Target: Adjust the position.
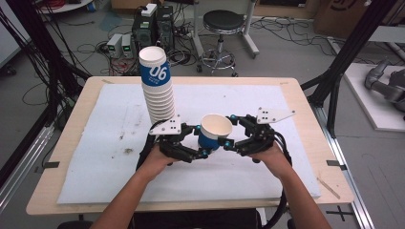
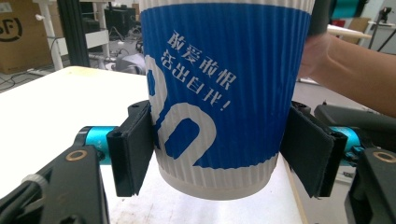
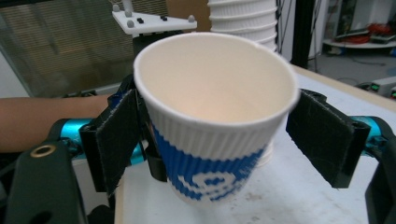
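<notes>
Corrugated paper, blue and white, is what both my claws are gathered around. Farthest left, at about ten o'clock from my hands, the stack of cups (image 1: 157,86) stands on the white pad (image 1: 95,143) that covers the desk (image 1: 62,133), leaning a little; I judge it is the supply I work from, kept within reach. Next comes my left claw (image 1: 196,143), clamped on the single cup (image 1: 215,131): in the left gripper view its pads (image 2: 133,149) press both sides of the ribbed wall low down, holding the cup upright and clear of the pad. That low grip leaves the rim free, which seems the point, since a hand-over needs room above. At three o'clock from the cup sits my right claw (image 1: 230,131), jaws spread; in the right gripper view one pad (image 3: 327,140) stands apart from the cup's wall. So the left alone carries it, between my two hands, near the desk's middle.
</notes>
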Demonstrator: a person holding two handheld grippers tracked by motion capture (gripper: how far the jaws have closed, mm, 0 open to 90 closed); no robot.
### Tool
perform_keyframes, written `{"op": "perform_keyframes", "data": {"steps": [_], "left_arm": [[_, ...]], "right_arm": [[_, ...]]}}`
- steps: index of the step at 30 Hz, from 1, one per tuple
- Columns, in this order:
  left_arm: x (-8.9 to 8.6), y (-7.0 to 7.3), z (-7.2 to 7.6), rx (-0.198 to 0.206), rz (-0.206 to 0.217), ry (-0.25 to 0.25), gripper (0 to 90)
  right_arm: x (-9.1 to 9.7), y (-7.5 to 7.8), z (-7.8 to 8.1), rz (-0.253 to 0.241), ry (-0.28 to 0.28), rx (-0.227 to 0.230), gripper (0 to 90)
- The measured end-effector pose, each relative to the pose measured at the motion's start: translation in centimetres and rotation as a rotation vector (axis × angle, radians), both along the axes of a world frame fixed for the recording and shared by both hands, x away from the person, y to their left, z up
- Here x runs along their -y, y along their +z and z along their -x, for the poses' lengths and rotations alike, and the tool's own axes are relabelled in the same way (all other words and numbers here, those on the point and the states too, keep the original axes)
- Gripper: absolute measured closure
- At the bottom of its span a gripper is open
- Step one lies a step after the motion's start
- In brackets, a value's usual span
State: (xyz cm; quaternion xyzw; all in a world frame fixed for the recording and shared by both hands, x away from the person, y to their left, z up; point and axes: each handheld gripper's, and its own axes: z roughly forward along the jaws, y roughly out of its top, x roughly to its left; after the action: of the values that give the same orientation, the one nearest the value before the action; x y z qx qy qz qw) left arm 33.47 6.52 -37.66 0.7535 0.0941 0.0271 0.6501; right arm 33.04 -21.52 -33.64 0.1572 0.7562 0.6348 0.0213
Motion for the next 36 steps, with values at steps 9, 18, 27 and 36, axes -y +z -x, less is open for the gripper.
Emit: {"op": "perform_keyframes", "data": {"steps": [9,18,27,36], "left_arm": [[0.3,0.0,0.4,0.016,-0.071,0.055,27.7],[-2.4,-0.4,0.7,-0.006,-0.070,0.158,20.7],[-5.4,-0.7,1.2,-0.021,-0.057,0.233,20.7],[-7.0,-1.1,2.0,-0.017,-0.058,0.260,20.7]], "right_arm": [[-1.0,0.0,-0.2,0.053,0.017,0.041,26.9],[0.9,0.4,-0.6,0.109,-0.093,0.094,26.9],[2.1,-0.1,-1.2,0.159,-0.172,0.111,26.7],[2.5,-0.1,-1.3,0.169,-0.196,0.111,26.7]]}}
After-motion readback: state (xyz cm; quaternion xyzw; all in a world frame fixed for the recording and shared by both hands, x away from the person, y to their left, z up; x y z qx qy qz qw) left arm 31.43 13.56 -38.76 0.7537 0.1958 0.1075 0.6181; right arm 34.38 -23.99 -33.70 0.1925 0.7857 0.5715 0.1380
